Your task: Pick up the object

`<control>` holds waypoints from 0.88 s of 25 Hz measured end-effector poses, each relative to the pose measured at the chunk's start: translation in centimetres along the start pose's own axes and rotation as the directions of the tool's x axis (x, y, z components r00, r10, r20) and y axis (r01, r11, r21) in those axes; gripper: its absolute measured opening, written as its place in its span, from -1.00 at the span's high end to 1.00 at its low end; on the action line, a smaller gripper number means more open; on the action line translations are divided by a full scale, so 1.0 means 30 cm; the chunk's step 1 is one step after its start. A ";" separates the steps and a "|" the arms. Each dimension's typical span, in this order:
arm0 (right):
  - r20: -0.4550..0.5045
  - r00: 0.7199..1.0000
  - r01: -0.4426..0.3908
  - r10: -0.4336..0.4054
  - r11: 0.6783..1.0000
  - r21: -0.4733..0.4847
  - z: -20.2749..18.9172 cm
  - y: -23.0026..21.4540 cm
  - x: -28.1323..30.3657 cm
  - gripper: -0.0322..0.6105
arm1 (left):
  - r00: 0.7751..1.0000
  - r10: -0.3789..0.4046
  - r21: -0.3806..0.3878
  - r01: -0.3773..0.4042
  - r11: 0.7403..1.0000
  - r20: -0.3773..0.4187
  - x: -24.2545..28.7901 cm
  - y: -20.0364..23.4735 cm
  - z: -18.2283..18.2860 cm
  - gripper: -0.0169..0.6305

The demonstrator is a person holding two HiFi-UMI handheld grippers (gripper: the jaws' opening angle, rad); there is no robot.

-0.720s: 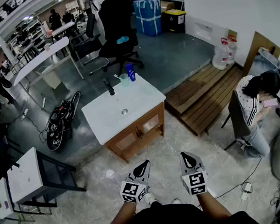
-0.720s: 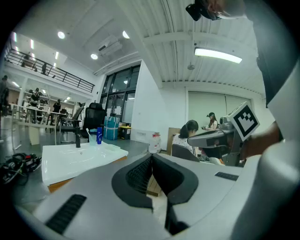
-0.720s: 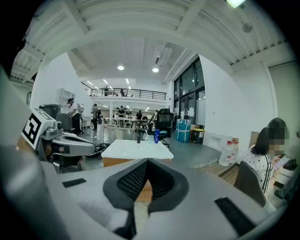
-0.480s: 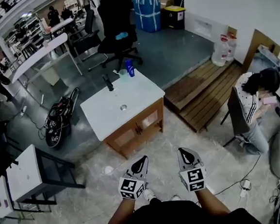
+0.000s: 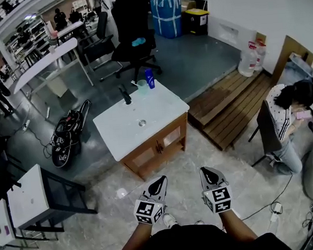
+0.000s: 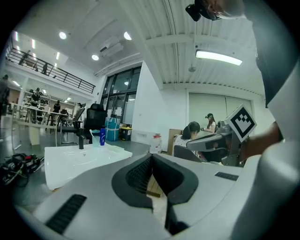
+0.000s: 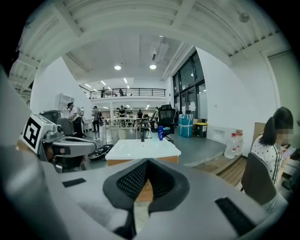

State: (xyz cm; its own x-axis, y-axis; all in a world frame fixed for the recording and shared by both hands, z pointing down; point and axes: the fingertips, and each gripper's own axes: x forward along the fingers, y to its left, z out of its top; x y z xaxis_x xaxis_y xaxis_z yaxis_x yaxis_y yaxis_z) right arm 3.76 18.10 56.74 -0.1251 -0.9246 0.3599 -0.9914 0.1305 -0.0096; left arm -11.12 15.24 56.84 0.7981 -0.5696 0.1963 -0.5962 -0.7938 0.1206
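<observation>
On the white vanity [image 5: 126,135] the blue bottle [image 5: 150,79] stands at 12 o'clock, well beyond the left gripper [image 5: 161,181] and right gripper [image 5: 204,171], side by side, jaws together, empty.

Grey left claw [image 5: 161,180], right claw [image 5: 204,171]; black pads [image 7: 133,180]; marker cubes [image 5: 148,211].

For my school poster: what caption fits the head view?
Left gripper and right gripper, jaws shut, empty, face a white sink cabinet topped by a blue bottle.

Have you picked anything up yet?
Nothing is picked up yet. The left hand-held gripper and right hand-held gripper are both shut, holding nothing, not yet at the white sink cabinet. Still left: reach it and grab something, perhaps the blue bottle.
</observation>
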 end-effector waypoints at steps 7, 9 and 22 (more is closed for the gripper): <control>-0.013 0.997 0.073 -0.073 0.997 0.034 -0.002 0.023 0.020 0.84 | 0.999 -0.041 0.006 0.041 0.999 0.006 -0.002 0.064 -0.001 0.89; -0.018 0.996 0.084 -0.083 0.995 0.045 -0.012 0.037 0.025 0.84 | 0.999 -0.054 0.001 0.054 0.999 0.004 0.011 0.070 -0.008 0.89; -0.044 0.999 0.026 -0.025 0.999 0.025 0.028 -0.033 0.236 0.84 | 0.999 -0.027 -0.009 0.027 1.000 -0.044 0.165 0.210 -0.015 0.89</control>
State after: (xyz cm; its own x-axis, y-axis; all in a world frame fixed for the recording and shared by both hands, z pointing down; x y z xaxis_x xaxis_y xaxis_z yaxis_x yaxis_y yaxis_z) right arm 3.81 11.11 58.52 -0.0989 -0.9108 0.4008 -0.9949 0.0978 -0.0233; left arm -10.97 7.51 59.02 0.8093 -0.5380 0.2357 -0.5754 -0.8067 0.1343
